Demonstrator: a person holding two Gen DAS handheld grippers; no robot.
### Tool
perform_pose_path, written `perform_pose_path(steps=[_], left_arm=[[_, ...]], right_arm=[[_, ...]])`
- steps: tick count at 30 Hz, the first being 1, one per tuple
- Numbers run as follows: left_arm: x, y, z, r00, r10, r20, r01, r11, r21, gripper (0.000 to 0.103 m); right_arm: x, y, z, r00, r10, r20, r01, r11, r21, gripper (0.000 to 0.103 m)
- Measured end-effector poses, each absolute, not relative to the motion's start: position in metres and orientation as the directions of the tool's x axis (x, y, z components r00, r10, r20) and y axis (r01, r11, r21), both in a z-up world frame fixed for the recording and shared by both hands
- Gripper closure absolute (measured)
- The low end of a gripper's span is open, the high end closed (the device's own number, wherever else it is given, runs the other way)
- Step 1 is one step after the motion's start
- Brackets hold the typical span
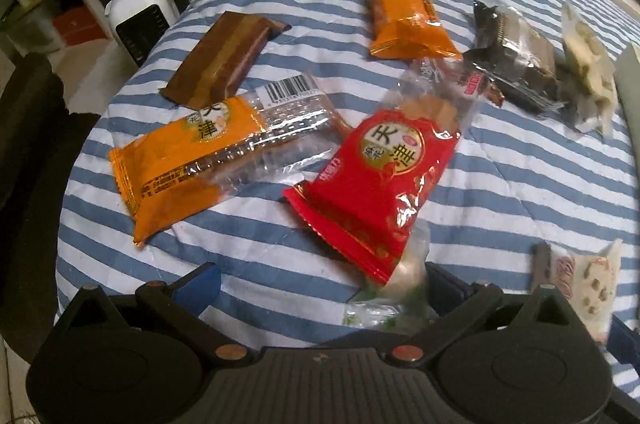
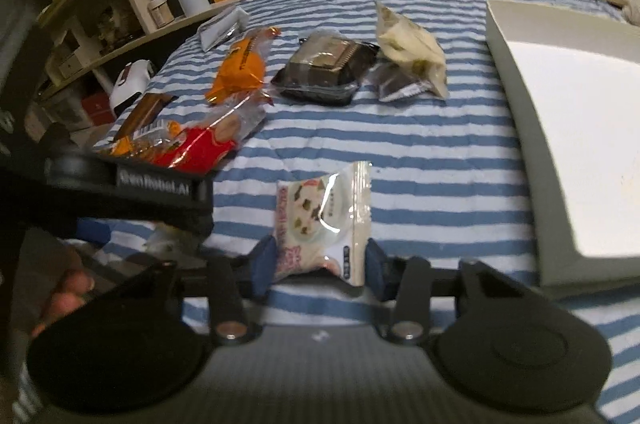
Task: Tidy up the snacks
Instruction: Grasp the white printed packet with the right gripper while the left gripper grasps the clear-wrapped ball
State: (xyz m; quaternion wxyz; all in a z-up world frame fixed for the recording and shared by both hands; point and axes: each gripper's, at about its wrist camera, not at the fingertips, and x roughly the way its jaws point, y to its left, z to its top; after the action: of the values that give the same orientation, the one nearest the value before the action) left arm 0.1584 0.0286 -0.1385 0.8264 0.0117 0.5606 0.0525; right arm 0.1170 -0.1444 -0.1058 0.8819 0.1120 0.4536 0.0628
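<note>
Fingers (image 2: 374,266) pinch white snack packet (image 2: 324,220) — lower end hidden.

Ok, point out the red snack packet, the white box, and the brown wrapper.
red snack packet (image 1: 384,176), left wrist view, on its red printed front.
white box (image 2: 576,144), right wrist view, on its pale inner floor.
brown wrapper (image 1: 224,56), left wrist view, mid-face.

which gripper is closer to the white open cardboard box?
Right. The right gripper, shut on a small white snack packet, sits just left of the white open cardboard box. The left gripper is farther left, beyond the right one.
</note>
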Motion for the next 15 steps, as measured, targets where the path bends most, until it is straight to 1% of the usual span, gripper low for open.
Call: perform_pose_path(steps=[2,5,6,7,8,9,10,11,14,15], left_arm=[[0.157,0.03,-0.136,0.356,0.081,-0.931,-0.062,0.996,0.063,0.0],[0.154,0.029,-0.131,0.376,0.039,-0.926,-0.059,0.998,0.018,0.002],[0.152,0.029,-0.129,0.383,0.019,-0.924,-0.057,0.998,-0.003,0.003],[0.152,0.028,-0.127,0.39,0.003,-0.921,-0.055,0.998,-0.021,0.008],[0.149,0.025,-0.124,0.396,-0.004,-0.918,-0.054,0.998,-0.028,0.011],[0.148,0.023,-0.121,0.401,-0.012,-0.916,-0.049,0.998,-0.035,0.013],[0.147,0.022,-0.12,0.406,-0.028,-0.913,-0.041,0.998,-0.049,0.02],[0.148,0.021,-0.119,0.406,-0.045,-0.913,-0.035,0.997,-0.065,0.026],[0.145,0.016,-0.118,0.409,-0.054,-0.911,-0.021,0.997,-0.068,0.031],[0.143,0.013,-0.118,0.409,-0.05,-0.911,-0.012,0.998,-0.061,0.032]], right_arm=[[0.113,-0.15,-0.103,0.567,0.213,-0.796,-0.013,0.968,0.25,0.056],[0.101,-0.158,-0.097,0.549,0.212,-0.809,-0.037,0.973,0.23,0.056],[0.097,-0.16,-0.094,0.541,0.211,-0.814,-0.047,0.974,0.221,0.056],[0.094,-0.162,-0.092,0.532,0.21,-0.82,-0.059,0.976,0.212,0.054],[0.093,-0.164,-0.091,0.527,0.204,-0.825,-0.061,0.977,0.203,0.048],[0.091,-0.166,-0.088,0.522,0.193,-0.831,-0.055,0.98,0.193,0.047],[0.089,-0.167,-0.087,0.52,0.184,-0.834,-0.049,0.981,0.186,0.042],[0.087,-0.169,-0.085,0.517,0.179,-0.837,-0.047,0.982,0.181,0.035],[0.086,-0.175,-0.08,0.532,0.165,-0.83,-0.031,0.984,0.175,0.022],[0.087,-0.177,-0.079,0.537,0.155,-0.829,-0.021,0.985,0.17,0.02]])
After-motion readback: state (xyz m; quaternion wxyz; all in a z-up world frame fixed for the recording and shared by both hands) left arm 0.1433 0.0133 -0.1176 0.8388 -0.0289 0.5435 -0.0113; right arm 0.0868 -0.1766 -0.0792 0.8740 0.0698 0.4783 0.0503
